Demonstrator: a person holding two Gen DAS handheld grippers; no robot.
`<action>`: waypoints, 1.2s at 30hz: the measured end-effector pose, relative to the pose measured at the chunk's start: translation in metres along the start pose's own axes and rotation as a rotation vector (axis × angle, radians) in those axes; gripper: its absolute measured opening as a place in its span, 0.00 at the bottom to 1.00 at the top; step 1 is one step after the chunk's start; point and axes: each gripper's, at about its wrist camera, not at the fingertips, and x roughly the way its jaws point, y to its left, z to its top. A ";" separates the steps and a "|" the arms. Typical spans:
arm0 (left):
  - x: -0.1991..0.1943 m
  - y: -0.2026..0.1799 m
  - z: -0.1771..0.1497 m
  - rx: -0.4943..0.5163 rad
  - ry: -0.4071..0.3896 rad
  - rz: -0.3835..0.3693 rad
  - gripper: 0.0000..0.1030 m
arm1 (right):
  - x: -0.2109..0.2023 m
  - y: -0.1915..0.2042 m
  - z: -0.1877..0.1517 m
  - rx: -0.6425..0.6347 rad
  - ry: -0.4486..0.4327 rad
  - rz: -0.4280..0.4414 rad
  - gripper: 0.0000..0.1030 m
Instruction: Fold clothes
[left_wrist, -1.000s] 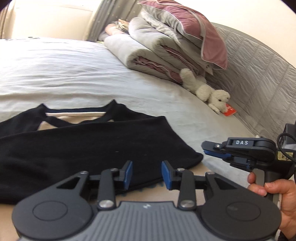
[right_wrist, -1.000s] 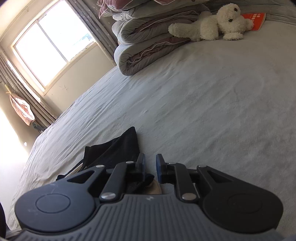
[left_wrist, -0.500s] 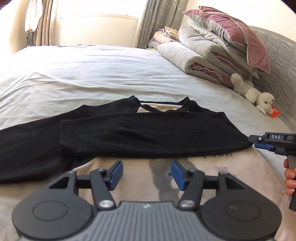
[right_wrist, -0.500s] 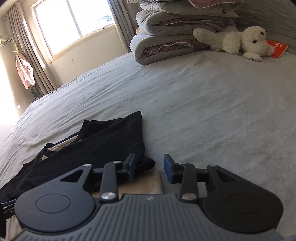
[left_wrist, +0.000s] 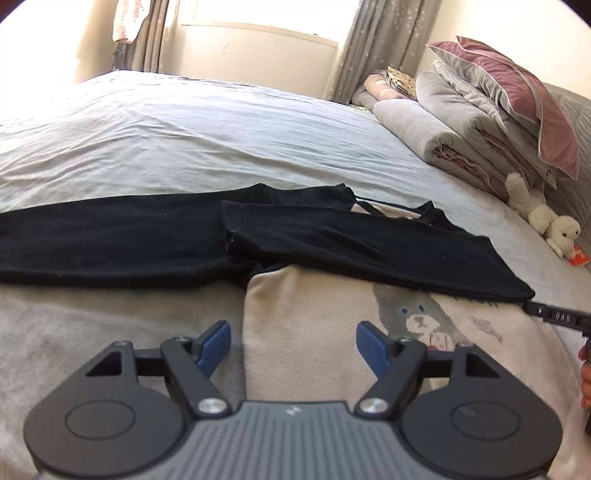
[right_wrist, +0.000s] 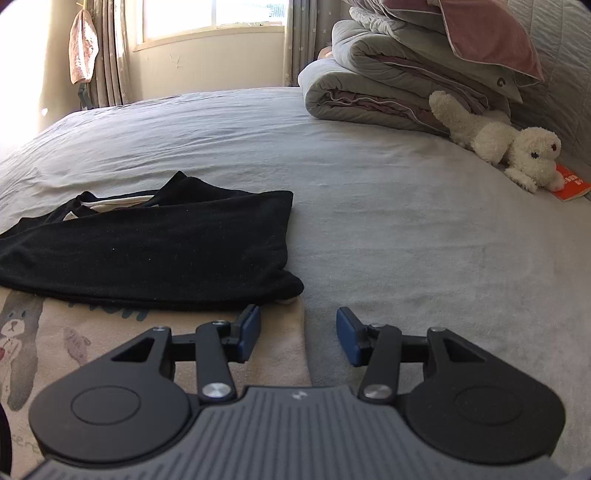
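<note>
A cream top with black sleeves (left_wrist: 332, 332) lies flat on the grey bed (left_wrist: 184, 140). Its bear print (left_wrist: 421, 317) faces up. One black sleeve (left_wrist: 369, 247) is folded across the chest; the other sleeve (left_wrist: 110, 240) stretches out to the left. My left gripper (left_wrist: 293, 345) hovers open over the cream body near its left edge. From the right wrist view the folded sleeve (right_wrist: 166, 247) lies just ahead, and my right gripper (right_wrist: 299, 334) is open above the top's right edge (right_wrist: 295, 347), holding nothing. The right gripper's tip (left_wrist: 554, 316) shows at the left view's right side.
Folded grey quilts (right_wrist: 388, 88) and a mauve pillow (right_wrist: 491, 33) are stacked at the headboard. A white plush dog (right_wrist: 506, 147) and a red booklet (right_wrist: 570, 182) lie beside them. Curtains and a window (right_wrist: 207, 22) stand beyond the bed. A hand (left_wrist: 585, 376) shows at right.
Both grippers have let go of the sleeve, opened wide and drawn back toward me. The black sleeve now rests folded across the chest.
</note>
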 end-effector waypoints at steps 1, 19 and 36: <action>-0.001 0.001 0.001 -0.018 -0.012 -0.002 0.75 | 0.000 0.000 0.000 -0.003 -0.004 -0.005 0.48; -0.003 0.017 -0.002 -0.063 0.013 0.044 0.86 | 0.006 -0.005 -0.002 0.000 -0.038 -0.005 0.48; 0.004 0.008 -0.007 0.028 0.007 0.083 0.88 | 0.014 -0.043 0.000 0.228 0.007 0.094 0.20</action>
